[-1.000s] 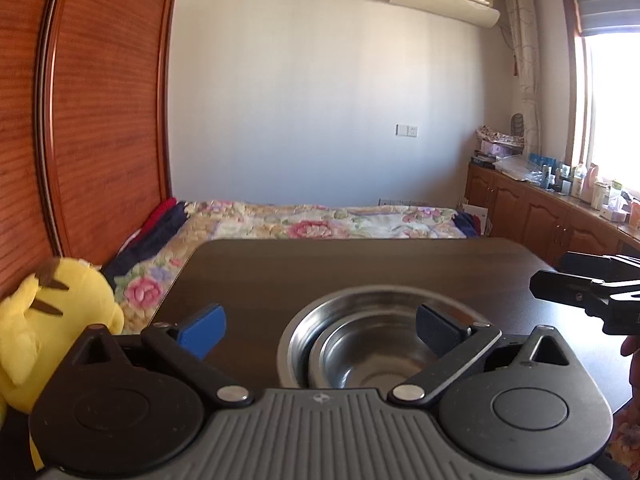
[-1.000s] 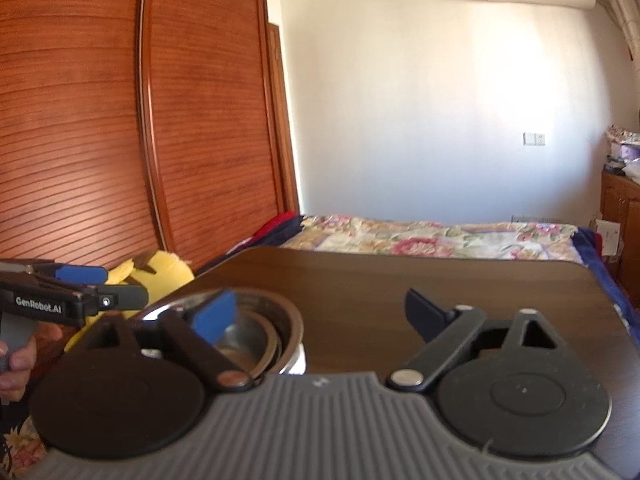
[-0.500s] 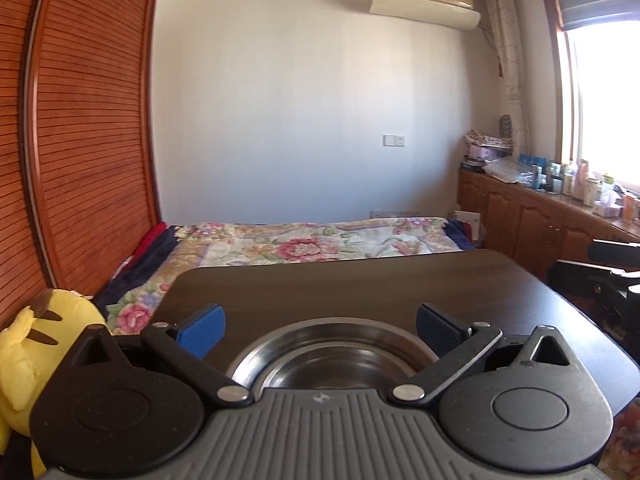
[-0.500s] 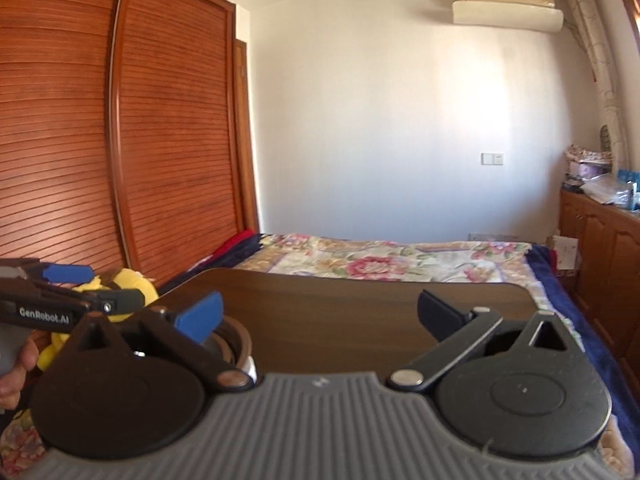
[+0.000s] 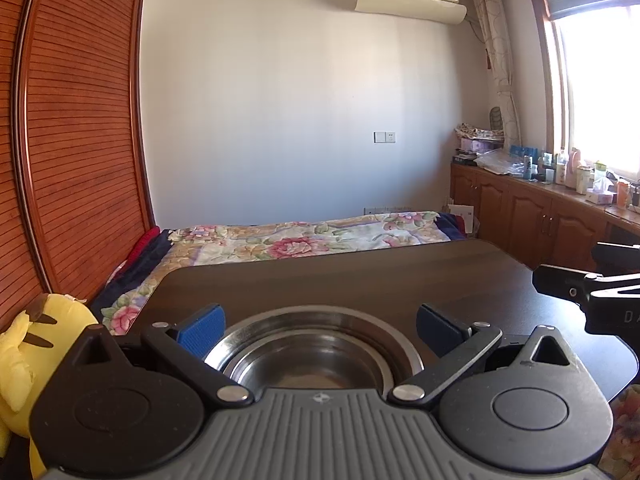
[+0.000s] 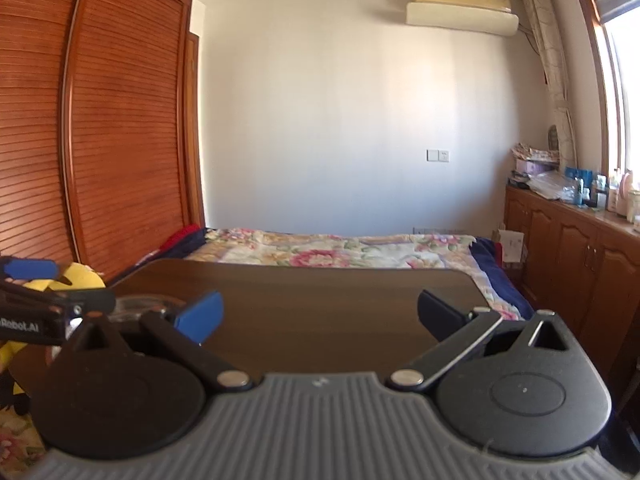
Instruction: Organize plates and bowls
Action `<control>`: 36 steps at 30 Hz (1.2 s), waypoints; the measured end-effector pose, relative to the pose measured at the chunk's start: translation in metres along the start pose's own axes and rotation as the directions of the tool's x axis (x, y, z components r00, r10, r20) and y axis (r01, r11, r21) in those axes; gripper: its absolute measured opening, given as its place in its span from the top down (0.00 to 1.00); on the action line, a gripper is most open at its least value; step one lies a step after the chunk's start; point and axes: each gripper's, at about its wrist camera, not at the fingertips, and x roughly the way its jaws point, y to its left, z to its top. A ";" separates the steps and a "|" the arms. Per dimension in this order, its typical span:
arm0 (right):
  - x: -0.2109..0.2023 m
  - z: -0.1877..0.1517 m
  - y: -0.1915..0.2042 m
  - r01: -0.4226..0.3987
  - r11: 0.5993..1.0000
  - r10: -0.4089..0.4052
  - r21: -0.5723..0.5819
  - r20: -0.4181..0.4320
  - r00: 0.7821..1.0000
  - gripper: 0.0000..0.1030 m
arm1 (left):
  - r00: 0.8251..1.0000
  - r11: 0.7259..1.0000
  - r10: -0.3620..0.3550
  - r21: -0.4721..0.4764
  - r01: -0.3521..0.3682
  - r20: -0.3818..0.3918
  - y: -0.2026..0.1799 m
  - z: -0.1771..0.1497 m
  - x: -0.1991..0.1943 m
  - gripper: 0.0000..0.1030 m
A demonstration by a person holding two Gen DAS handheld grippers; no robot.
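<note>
While my left fingers (image 5: pixel 318 326) hang released over nested upright bowls (image 5: pixel 316 354), right fingers (image 6: pixel 319 312), released, face bare worktop (image 6: pixel 320 300).

Black claw (image 5: pixel 320 326) w/ blue pads (image 5: pixel 202 330)

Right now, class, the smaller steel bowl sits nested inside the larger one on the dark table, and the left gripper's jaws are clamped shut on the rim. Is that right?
Not quite. The left wrist view shows the smaller steel bowl nested inside the larger one on the dark table, but the left gripper has its jaws open, standing either side of the bowls without pressing on the rim.
</note>
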 end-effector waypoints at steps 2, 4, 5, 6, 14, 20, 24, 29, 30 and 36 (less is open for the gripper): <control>0.002 -0.004 0.002 0.009 1.000 -0.009 0.002 -0.011 1.000 0.00 | 1.000 1.000 0.007 -0.002 -0.007 -0.011 0.000 -0.004 0.001 0.00; 0.003 -0.008 0.004 0.022 1.000 -0.022 -0.003 -0.018 1.000 0.00 | 1.000 1.000 0.018 0.001 -0.018 -0.022 -0.001 -0.009 0.003 0.00; 0.004 -0.009 0.005 0.026 1.000 -0.027 -0.005 -0.021 0.999 0.00 | 0.999 1.000 0.024 0.002 -0.024 -0.028 0.000 -0.010 0.004 0.00; 0.004 -0.009 0.006 0.028 1.000 -0.028 -0.007 -0.023 0.999 0.00 | 0.999 1.000 0.029 0.002 -0.029 -0.032 0.001 -0.012 0.004 0.00; 0.005 -0.013 0.006 0.035 0.999 -0.036 -0.016 -0.036 0.999 0.00 | 0.998 0.999 0.052 -0.011 -0.052 -0.045 0.006 -0.017 0.006 0.00; 0.004 -0.012 0.006 0.041 0.999 -0.042 -0.016 -0.036 0.998 0.00 | 0.998 0.998 0.054 -0.006 -0.055 -0.045 0.005 -0.017 0.006 0.00; 0.005 -0.011 0.007 0.042 0.999 -0.043 -0.012 -0.038 0.998 0.00 | 0.998 0.999 0.052 -0.008 -0.053 -0.045 0.006 -0.018 0.006 0.00; 0.007 -0.011 0.006 0.043 0.999 -0.043 -0.014 -0.045 0.998 0.00 | 0.998 0.999 0.053 -0.010 -0.053 -0.046 0.007 -0.018 0.006 0.00; 0.007 -0.011 0.006 0.042 0.999 -0.043 -0.014 -0.045 0.998 0.00 | 0.998 0.999 0.053 -0.009 -0.054 -0.046 0.007 -0.018 0.006 0.00; 0.006 -0.010 0.005 0.043 0.999 -0.044 -0.012 -0.043 0.998 0.00 | 0.998 0.998 0.054 -0.009 -0.054 -0.046 0.007 -0.018 0.006 0.00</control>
